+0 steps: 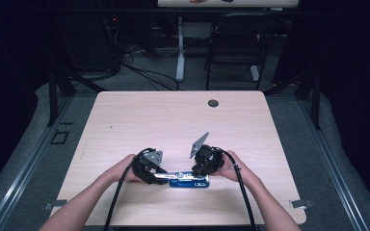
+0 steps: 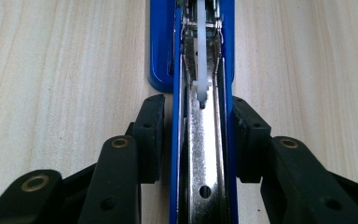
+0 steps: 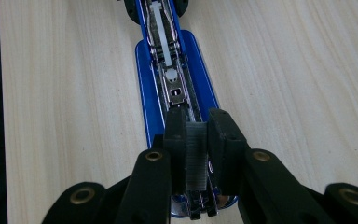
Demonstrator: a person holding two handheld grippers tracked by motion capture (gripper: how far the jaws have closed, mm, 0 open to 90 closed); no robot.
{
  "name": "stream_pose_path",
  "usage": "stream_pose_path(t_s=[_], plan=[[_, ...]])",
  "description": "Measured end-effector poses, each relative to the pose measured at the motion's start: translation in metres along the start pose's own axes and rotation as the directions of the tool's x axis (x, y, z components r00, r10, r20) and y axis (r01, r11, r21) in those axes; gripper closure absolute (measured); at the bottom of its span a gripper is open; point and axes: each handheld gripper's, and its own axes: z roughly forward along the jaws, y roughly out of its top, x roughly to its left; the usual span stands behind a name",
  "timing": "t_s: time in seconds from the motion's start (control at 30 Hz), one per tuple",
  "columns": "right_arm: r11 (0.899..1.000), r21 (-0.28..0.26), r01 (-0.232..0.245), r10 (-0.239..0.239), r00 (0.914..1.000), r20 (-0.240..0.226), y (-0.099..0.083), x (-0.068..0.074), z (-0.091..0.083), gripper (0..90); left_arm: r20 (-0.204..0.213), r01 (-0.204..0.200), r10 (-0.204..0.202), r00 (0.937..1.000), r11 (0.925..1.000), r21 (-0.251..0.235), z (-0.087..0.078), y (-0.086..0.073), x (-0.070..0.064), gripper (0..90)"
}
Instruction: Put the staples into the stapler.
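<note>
While its black, ribbed pads are pressing together on a strip of staples, the right tool is hanging over the near end of the stapler. That strip is dark grey and finely ridged, standing upright between the pads. Under it the stapler is lying opened on the counter, its glossy blue plastic base flat on the pale wood grain and its shiny steel channel facing up, with a white plastic pusher sitting in the channel. At the other end, the left tool is clamping the stapler's blue side walls between its blocky, matte pads. From the high view, both tools are meeting over the stapler near the counter's front edge, each with a cable trailing back along a forearm.
</note>
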Motion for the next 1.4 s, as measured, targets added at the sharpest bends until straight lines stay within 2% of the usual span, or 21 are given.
stream_pose_path(t_s=[0.4,0.5,0.53,0.63,0.73,1.03,1.17,1.4], plan=[[0.999,-0.001,0.035,-0.035,0.9993,0.008,-0.0012,0.0000,-0.0009,78.7,0.004,-0.001,0.001,1.0000,1.0000,0.004,0.0000,0.0003,0.0004,61.0],[0.998,-0.006,0.064,-0.064,0.9979,0.010,-0.0014,0.0013,-0.0006,78.7,0.004,-0.001,0.001,1.0000,1.0000,0.005,0.0001,0.0003,0.0004,61.0],[0.996,0.008,0.085,-0.085,0.9964,0.009,-0.0009,0.0008,-0.0019,78.7,0.005,-0.001,0.001,1.0000,1.0000,0.005,0.0001,0.0003,0.0005,61.1],[0.996,-0.005,0.087,-0.087,0.9961,0.011,-0.0014,0.0018,0.0000,78.7,0.008,0.001,-0.001,1.0000,1.0000,0.002,0.0005,0.0001,0.0009,61.0],[0.994,0.009,0.105,-0.105,0.9944,0.011,-0.0007,0.0016,0.0004,78.6,0.009,0.002,-0.002,1.0000,1.0000,0.002,0.0006,0.0001,0.0009,61.0],[0.992,0.000,0.126,-0.126,0.9920,0.002,-0.0015,0.0022,0.0031,78.4,0.007,0.001,-0.001,1.0000,1.0000,0.000,0.0013,0.0003,0.0008,61.0],[0.988,0.019,0.153,-0.153,0.9883,0.006,-0.0003,0.0033,0.0049,78.2,0.006,0.000,0.000,1.0000,1.0000,0.001,0.0015,0.0005,0.0006,61.0],[0.986,0.029,0.161,-0.161,0.9869,0.001,-0.0007,0.0027,0.0054,78.1,0.007,-0.003,0.003,1.0000,1.0000,0.003,0.0015,0.0006,0.0007,60.9]])
